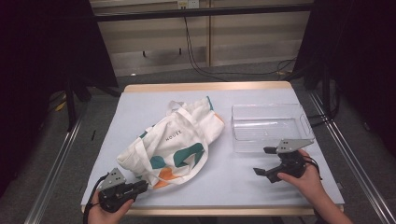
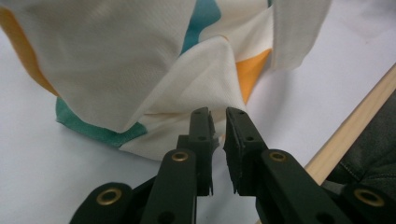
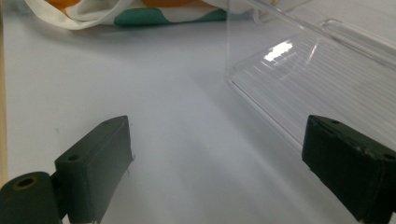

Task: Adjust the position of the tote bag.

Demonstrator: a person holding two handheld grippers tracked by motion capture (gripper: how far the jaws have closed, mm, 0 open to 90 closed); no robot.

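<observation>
A cream tote bag [image 1: 173, 144] with teal and orange patches lies crumpled in the middle of the white table [image 1: 140, 105]. My left gripper [image 1: 142, 186] is at the table's near left edge and points at the bag's near corner. In the left gripper view its jaws [image 2: 218, 114] stand almost together, tips right at the folded cloth [image 2: 140, 70], and I see nothing pinched between them. My right gripper [image 1: 261, 161] hovers at the near right with its jaws spread wide and empty [image 3: 217, 140], just in front of a clear plastic bin [image 1: 271, 126].
The clear bin [image 3: 317, 70] is empty and its near wall lies close to my right gripper's far jaw. The bag's edge [image 3: 140, 14] runs along the top of the right gripper view. The table's wooden front edge [image 2: 345, 135] runs beside my left gripper.
</observation>
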